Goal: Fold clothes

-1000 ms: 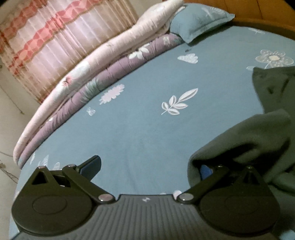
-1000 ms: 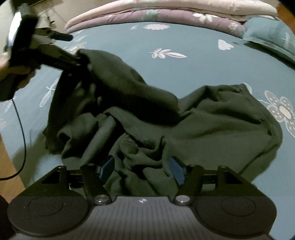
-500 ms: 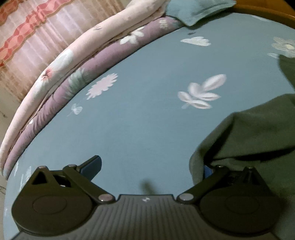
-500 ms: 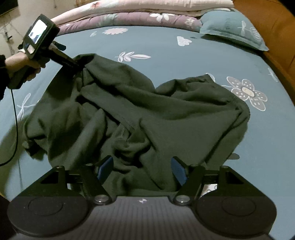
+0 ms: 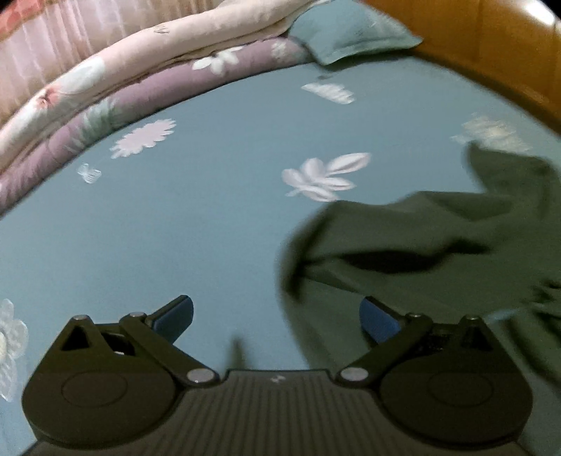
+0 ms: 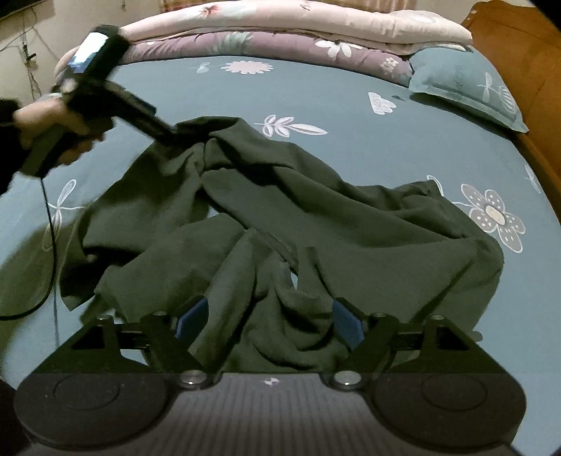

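one crumpled dark green fabric garment lies spread across the teal flower-printed bed sheet, in front of a rolled pink and purple quilt and a teal pillow. the right claw hangs spread wide with a bunched fold of the garment lying between its blue-padded fingers, which are not pressed onto it. the left claw is also spread in its own view, the garment's edge lying by its right finger, while from the right view its tip meets the cloth's raised far-left corner and a hand holds its handle.
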A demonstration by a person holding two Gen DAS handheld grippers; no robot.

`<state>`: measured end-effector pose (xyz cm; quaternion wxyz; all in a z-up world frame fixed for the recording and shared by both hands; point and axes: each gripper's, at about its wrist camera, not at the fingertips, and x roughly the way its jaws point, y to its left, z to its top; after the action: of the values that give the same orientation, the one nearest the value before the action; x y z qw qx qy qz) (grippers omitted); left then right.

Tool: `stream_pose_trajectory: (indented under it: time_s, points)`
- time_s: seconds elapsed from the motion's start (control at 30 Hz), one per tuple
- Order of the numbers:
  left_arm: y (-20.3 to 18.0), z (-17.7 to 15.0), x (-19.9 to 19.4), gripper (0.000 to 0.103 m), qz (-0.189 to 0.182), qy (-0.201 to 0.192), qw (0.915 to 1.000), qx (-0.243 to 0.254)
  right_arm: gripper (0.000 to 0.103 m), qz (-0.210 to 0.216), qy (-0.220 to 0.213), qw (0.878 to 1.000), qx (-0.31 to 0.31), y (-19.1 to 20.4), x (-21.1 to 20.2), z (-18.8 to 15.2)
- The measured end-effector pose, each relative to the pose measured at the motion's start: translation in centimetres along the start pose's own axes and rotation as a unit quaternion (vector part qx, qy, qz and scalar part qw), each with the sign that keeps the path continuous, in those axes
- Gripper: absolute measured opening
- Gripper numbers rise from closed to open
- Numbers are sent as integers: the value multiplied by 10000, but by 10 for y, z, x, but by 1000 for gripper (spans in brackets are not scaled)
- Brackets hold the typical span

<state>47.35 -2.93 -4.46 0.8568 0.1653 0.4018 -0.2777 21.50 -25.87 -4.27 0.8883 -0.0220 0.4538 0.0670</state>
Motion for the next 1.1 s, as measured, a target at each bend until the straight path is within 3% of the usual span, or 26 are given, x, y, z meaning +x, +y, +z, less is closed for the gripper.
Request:
stream_pose_trajectory:
  time_s: [0.17,0.23,0.53,0.7,0.8,0.87,1.0,1.1]
  points:
    - [-13,-38,-47,101,-796,-118,9946,-656,82,195,14,9998,-50,-1,8,5]
    - [-17,-53,-61,101,-903,-177,9912,-951,82,273,20,9996,-70,-2,11,7]
    - [-61,-113,-94,101,-502,-227,9793,-1948,82,681,64,9975,-163,-18,22,7]
    - [-96,-132,-102,99,27,-433,9842,-1716,82,861,140,9958,-281,-28,27,3]
    - [-111,-138,-105,70,413,-444,9875,-1451,82,945,177,9948,-332,-33,29,0]
    - [-116,-142,-105,43,606,-371,9883,-1349,82,988,192,9943,-357,-36,29,-3]
    - [-113,-148,-98,36,805,-282,9843,-1546,82,1037,239,9936,-385,-44,30,-7]
    - [-109,-148,-90,33,701,-365,9813,-1752,82,1063,269,9933,-378,-49,31,-9]
